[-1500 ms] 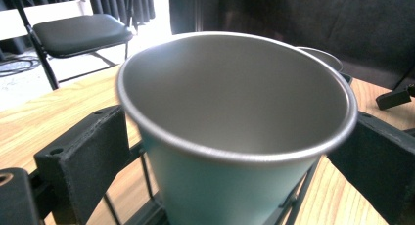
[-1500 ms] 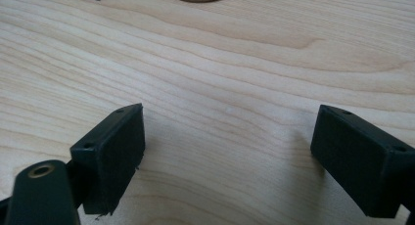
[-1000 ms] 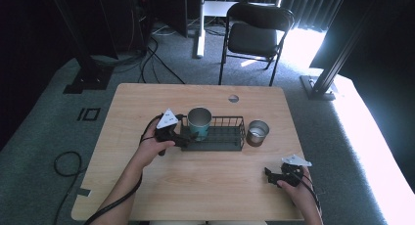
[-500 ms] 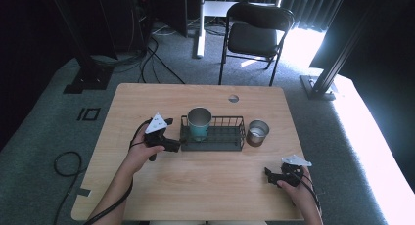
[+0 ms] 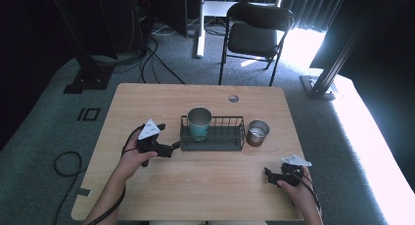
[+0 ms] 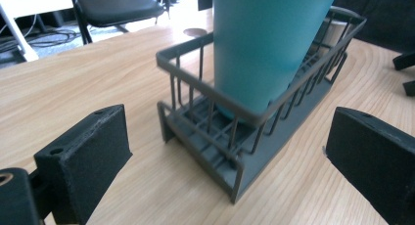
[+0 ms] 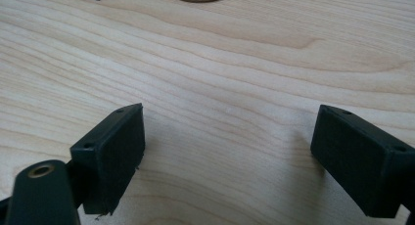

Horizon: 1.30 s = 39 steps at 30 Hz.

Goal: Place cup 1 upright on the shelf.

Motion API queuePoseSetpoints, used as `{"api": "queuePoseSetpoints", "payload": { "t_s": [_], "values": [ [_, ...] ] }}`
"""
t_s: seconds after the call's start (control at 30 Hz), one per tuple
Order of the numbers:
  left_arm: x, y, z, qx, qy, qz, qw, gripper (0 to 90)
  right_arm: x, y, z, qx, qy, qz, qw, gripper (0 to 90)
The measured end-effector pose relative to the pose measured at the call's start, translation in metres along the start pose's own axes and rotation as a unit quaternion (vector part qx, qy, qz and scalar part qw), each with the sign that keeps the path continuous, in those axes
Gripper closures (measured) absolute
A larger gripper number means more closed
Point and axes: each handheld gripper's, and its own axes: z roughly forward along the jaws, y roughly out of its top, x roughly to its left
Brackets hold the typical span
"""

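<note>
Teal tapered cup (image 5: 199, 123) stood upright in the left end of a dark grey wire rack (image 5: 230, 141), mid-table on the pale wooden table (image 5: 195, 186). A small steel cup (image 5: 257, 132) sat on the wood just beside the rack's right end, outside it.

Left gripper (image 5: 173, 146) lay low at the rack's left end, jaws spread wide and empty, tips close to the wire but apart from it. In the left gripper view the teal cup (image 6: 266, 49) rose behind the rack's corner rail (image 6: 205, 63), with both black fingers (image 6: 88, 151) short of the rack and flanking that corner. Right gripper (image 5: 268, 175) rested well apart near the table's front right, jaws likewise spread over bare wood (image 7: 230, 102), holding nothing.

Judgement: the step in hand looked like a left-hand approach to the cup or rack. To do it well:
- raise the jaws above the top rail before closing, since at this height they would catch wire, not cup
- centre the cup between the pads, square to its wall
- grip above the rail, where the taper is wider
- close gently; a smooth tapered wall may slip downwards
- lift straight up to avoid dragging the light rack
- the right gripper could steady the rack's far end
</note>
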Motion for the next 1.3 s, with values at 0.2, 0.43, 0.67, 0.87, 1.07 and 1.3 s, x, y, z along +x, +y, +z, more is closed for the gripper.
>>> {"api": "queuePoseSetpoints", "payload": {
  "t_s": [0.2,0.43,0.67,0.87,1.07,1.3],
  "values": [
    [0.004,-0.016,-0.007,0.009,0.01,-0.009,0.9999,3.3,0.0,0.0,0.0,0.0,0.0,0.0,1.0,12.3],
    [0.008,-0.035,-0.015,0.021,0.021,-0.02,0.9994,3.3,0.0,0.0,0.0,0.0,0.0,0.0,1.0,12.3],
    [0.014,-0.053,-0.022,0.042,0.036,-0.038,0.9977,3.3,0.0,0.0,0.0,0.0,0.0,0.0,1.0,12.3],
    [0.021,-0.062,-0.034,0.046,0.058,-0.046,0.9962,3.3,0.0,0.0,0.0,0.0,0.0,0.0,1.0,12.4],
    [0.031,-0.072,-0.05,0.058,0.088,-0.057,0.9928,3.3,0.0,0.0,0.0,0.0,0.0,0.0,1.0,12.4],
    [0.041,-0.081,-0.066,0.078,0.112,-0.07,0.9881,3.3,0.0,0.0,0.0,0.0,0.0,0.0,1.0,12.4]
  ]
}}
